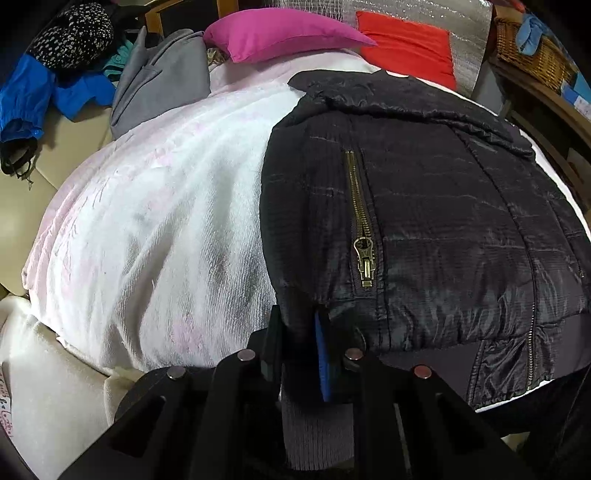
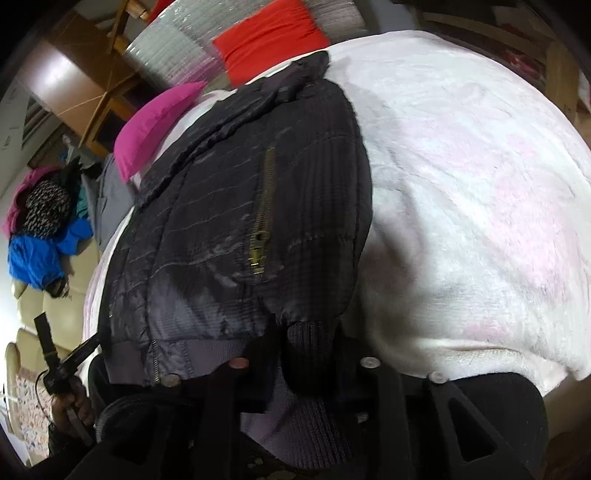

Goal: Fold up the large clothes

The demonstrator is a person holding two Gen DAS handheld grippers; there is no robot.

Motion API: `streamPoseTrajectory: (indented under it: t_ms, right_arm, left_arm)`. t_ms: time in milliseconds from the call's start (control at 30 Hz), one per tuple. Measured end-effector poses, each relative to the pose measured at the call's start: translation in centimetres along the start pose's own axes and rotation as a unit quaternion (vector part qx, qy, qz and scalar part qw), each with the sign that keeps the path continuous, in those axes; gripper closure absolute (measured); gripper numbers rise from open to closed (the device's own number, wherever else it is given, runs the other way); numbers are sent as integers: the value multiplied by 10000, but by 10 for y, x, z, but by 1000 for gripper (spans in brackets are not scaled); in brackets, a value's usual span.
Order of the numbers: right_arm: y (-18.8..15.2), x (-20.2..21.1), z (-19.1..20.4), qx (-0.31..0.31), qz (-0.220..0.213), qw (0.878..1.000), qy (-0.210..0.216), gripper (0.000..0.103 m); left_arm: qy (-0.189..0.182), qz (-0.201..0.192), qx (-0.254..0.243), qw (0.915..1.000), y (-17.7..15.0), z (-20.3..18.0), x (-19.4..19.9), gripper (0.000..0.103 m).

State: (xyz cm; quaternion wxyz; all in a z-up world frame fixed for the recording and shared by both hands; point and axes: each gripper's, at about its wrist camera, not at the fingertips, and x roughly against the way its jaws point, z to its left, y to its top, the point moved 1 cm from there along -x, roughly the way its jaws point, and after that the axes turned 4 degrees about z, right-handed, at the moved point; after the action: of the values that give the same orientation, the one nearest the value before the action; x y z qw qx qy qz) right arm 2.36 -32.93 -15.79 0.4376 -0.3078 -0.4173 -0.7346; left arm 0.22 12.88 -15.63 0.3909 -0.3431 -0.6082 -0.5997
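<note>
A black quilted jacket (image 1: 424, 206) with a brass zip (image 1: 364, 254) lies flat on a white and pink blanket (image 1: 166, 229). At the jacket's near left corner, my left gripper (image 1: 297, 326) is shut on a sleeve end, and the grey ribbed cuff (image 1: 317, 432) hangs down between its fingers. The same jacket (image 2: 221, 229) fills the middle of the right wrist view. My right gripper (image 2: 310, 328) stands open around the black ribbed cuff (image 2: 310, 343), which looks rounded and unpinched. At the lower left of that view a hand (image 2: 74, 402) holds the left gripper at the jacket's far edge.
A pink pillow (image 1: 280, 33) and a red pillow (image 1: 410, 48) lie at the head of the blanket. A blue garment (image 1: 29, 92), a spotted black one (image 1: 74, 33) and a grey one (image 1: 162, 81) are heaped on a beige sofa (image 1: 44, 173). A wicker basket (image 1: 532, 51) stands at the right.
</note>
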Motion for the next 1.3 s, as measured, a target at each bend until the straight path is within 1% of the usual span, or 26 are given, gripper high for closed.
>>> streamPoseTrajectory:
  t_ms: [33,67,167,267,300,333,367,400,500,600,833,1033,1300]
  right_arm:
    - [-1,1,0,6,-50,10000,-8,43]
    - [-1,3,1,55,-123,9999,38,37]
    - [0,-2,5,114,-75,9999,-71,37]
    - [-1,-7,4,63,-10,10000,-23,37]
    - [-1,-9,6,97,31,9999,-23,39]
    - [-2,-10,7,114,53,9999,-6,50]
    - [-4,-10,7,123,60,9999,-39,67]
    - [-4,-10,6,127,92,9999,-52,74]
    - [-5,-6,7,91,111,9998,126,82]
    - [-6,0,13,199,81,9997,154,84]
    - [-9,11,13,162,90,9991,384,84]
    - [-8,17,11,40,91,9975,698,84]
    - [-5,31,10,-6,26,9933,1153,85]
  left_arm:
    - [4,17,21,10000,1,0,-1,85]
    - [7,28,2,10000,2,0,-2,84]
    - [26,43,-20,10000,2,0,-5,82]
    - [18,40,12,10000,1,-1,-6,82]
    - [21,40,2,10000,1,-2,-6,82]
    - [27,40,-8,10000,1,-3,-7,81]
    - [21,40,-3,10000,-1,-4,-7,81]
    - [9,41,5,10000,-2,-3,-7,81]
    - [-29,-4,4,10000,-5,-2,-3,85]
    - [-37,-75,-23,10000,-8,0,5,87]
    - [-178,-168,1,9997,-13,6,19,88]
    - [-422,-249,99,9987,-11,15,33,89]
    - [-645,-526,231,9963,-6,22,63,89]
